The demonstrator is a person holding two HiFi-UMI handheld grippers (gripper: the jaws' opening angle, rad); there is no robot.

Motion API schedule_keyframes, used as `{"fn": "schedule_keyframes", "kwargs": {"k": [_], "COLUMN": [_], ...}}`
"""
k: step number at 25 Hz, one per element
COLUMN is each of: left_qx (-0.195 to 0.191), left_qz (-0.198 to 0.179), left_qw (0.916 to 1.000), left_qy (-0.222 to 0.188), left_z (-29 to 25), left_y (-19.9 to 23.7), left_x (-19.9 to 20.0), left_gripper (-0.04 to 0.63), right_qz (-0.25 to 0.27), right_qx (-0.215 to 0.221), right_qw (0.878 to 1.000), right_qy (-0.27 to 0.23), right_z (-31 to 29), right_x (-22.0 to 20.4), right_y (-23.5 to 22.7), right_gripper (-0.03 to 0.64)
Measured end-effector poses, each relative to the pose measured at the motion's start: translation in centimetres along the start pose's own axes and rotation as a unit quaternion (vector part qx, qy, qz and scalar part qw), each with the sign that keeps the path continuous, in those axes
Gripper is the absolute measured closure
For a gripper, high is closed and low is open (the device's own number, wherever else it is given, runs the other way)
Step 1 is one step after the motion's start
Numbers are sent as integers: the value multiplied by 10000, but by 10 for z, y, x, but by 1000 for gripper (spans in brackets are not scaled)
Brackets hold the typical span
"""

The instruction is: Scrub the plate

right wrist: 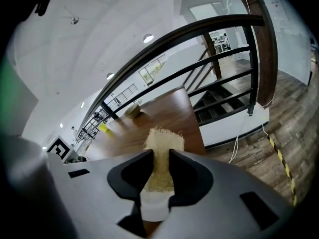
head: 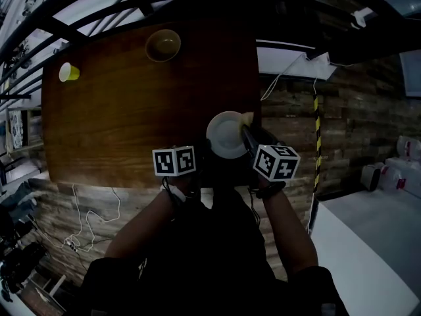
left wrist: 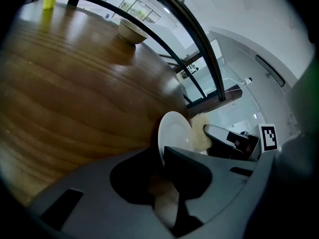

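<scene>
A white plate [head: 224, 134] is held up on edge above the right end of the wooden table [head: 131, 104]. My left gripper [head: 197, 157] is shut on the plate's near rim; in the left gripper view the plate [left wrist: 175, 133] stands between the jaws. My right gripper [head: 248, 137] is shut on a pale yellow loofah scrubber [right wrist: 162, 156], which presses against the plate's right side [left wrist: 200, 133]. In the right gripper view the scrubber sticks out past the jaws and hides the plate.
A tan bowl [head: 163, 45] sits at the table's far edge, and a yellow cup [head: 68, 72] stands at the far left corner. Black railings [right wrist: 199, 39] run beyond the table. Cables [head: 92, 216] trail on the plank floor near my left side.
</scene>
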State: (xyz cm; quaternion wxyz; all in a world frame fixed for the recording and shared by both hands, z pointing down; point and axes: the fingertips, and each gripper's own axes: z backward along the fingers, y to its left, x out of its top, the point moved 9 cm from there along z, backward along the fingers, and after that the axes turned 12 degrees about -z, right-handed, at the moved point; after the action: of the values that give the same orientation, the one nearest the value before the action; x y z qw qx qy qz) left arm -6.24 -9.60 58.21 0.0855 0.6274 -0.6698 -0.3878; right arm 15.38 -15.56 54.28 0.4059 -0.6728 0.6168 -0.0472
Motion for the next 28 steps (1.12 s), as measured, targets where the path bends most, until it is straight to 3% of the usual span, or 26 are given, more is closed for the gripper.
{"fn": "schedule_keyframes", "kwargs": {"k": [6,19,23,28], "left_qx": [23,-56,-77,-81], "left_qz": [36,-2,54,187], "left_qw": [10000,9997,9994,9989], "left_qy": [-63,-227,-335,-428], "left_z": [0,2,3,4], "left_y": [-2,0,2,5], "left_x": [-1,-4,-5,-7], "left_gripper": [522,525,526,534], "right_qz": [-25,273,138,-389], "right_qx": [-62,750,918,1112], "right_qw": [10000,9949,9926,9885], "right_qy": [-60,618,785,947], "right_z": [5,-33,-44,-52], "right_x": [1,-29,-33,-36], "right_y": [2,68,72,64], "right_gripper": [508,508,508,508]}}
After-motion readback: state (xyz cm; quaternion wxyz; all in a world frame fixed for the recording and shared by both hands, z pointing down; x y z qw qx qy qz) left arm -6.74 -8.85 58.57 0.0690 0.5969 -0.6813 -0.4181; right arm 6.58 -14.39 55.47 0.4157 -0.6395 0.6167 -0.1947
